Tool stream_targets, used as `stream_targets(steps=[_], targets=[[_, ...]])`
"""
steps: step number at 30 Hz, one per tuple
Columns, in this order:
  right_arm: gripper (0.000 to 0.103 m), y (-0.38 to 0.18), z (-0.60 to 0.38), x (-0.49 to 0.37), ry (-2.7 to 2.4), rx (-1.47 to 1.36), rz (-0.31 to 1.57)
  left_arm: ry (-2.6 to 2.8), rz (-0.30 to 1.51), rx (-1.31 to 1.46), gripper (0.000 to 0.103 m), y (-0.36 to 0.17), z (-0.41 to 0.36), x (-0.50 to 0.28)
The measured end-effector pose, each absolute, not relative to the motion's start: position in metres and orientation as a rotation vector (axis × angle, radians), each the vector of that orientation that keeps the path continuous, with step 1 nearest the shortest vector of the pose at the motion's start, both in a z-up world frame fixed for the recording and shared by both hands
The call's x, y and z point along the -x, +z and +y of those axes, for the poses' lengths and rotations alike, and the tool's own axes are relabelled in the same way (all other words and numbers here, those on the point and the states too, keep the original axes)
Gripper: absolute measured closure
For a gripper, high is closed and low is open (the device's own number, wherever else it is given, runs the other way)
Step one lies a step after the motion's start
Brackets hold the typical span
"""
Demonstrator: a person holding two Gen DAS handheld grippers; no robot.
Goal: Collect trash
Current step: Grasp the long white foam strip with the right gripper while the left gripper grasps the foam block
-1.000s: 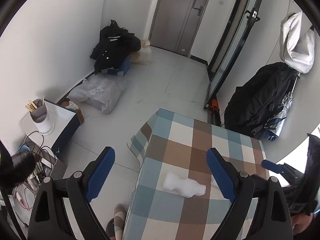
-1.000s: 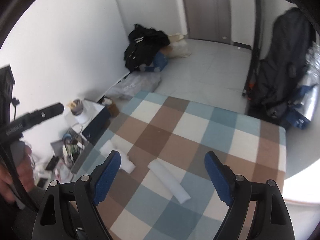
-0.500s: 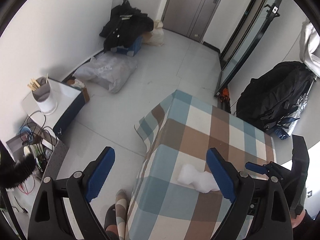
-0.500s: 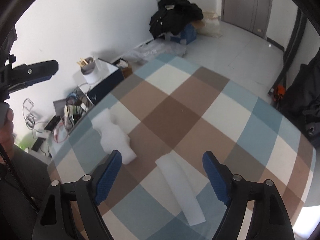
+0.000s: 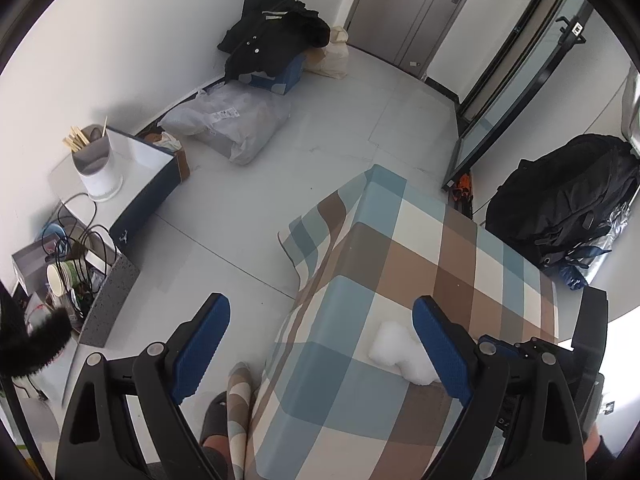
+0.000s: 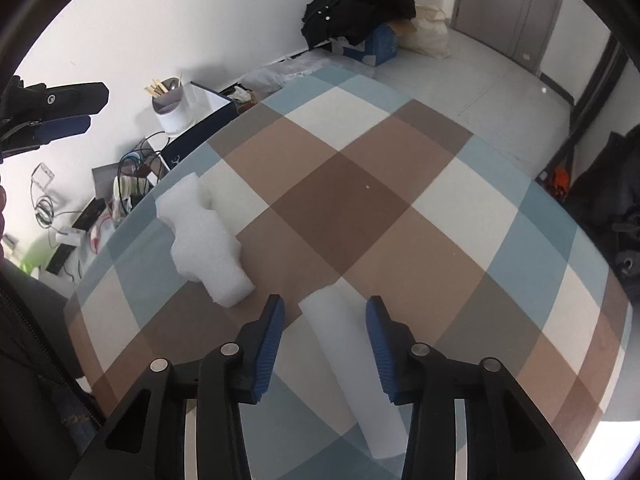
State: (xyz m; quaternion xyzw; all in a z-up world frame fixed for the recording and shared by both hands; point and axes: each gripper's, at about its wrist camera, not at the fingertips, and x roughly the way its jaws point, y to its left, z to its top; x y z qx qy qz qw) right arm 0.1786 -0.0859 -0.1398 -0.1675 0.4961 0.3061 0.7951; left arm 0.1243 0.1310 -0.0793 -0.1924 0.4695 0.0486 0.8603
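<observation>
both hand-held grippers have come down toward the bench since a second ago, and the checked tablecloth (image 6: 340, 184) now fills most of the right wrist view. the right hand-held gripper (image 6: 325, 322) has just been closing its jaws: they stood wide a moment back and now bracket the near end of the flat white foam strip (image 6: 352, 360), which lies on the cloth between the blue pads. a sliver of cloth shows on each side of the strip, so the pads do not appear to press on it yet; judged from that, the pinch is about to land rather than done.

just beside it, to the left, the lumpy white foam block (image 6: 204, 236) lies untouched near the bench edge. the left hand-held gripper (image 5: 320, 346) is spread wide and holds nothing, with the same foam block (image 5: 396, 354) against the inner side of its right finger. that piece looks like the next pick-up.

farther off, on the floor by the wall, sit a grey plastic bag (image 5: 236, 124) and a black jacket (image 5: 272, 44).
</observation>
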Motion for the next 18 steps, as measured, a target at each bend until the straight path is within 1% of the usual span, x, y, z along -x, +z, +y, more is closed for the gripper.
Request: stream_targets(steps=[1, 2, 3, 5, 8, 13, 18], targets=[[0.072, -0.140, -0.084, -0.180, 0.643, 0.369, 1.061, 0.099, 0.983, 0.412, 0.012, -0.079, 0.131, -0.125], [0.076, -0.139, -0.083, -0.180, 0.638, 0.372, 1.062, 0.093, 0.981, 0.415, 0.012, -0.079, 0.131, -0.125], [0.083, -0.138, -0.083, -0.180, 0.642, 0.361, 1.071, 0.089, 0.982, 0.410, 0.012, -0.078, 0.129, -0.126], [0.085, -0.137, -0.083, -0.180, 0.634, 0.357, 1.075, 0.083, 0.981, 0.397, 0.012, -0.078, 0.126, -0.127], [0.095, -0.134, -0.088, -0.180, 0.635, 0.323, 1.075, 0.063, 0.995, 0.388, 0.012, -0.081, 0.122, -0.126], [0.097, -0.125, -0.108, -0.185, 0.608, 0.201, 1.081, 0.040, 1.062, 0.413, 0.012, -0.092, 0.112, -0.130], [0.098, -0.119, -0.124, -0.191, 0.586, 0.082, 1.097, 0.002, 1.107, 0.368, 0.012, -0.101, 0.090, -0.134]])
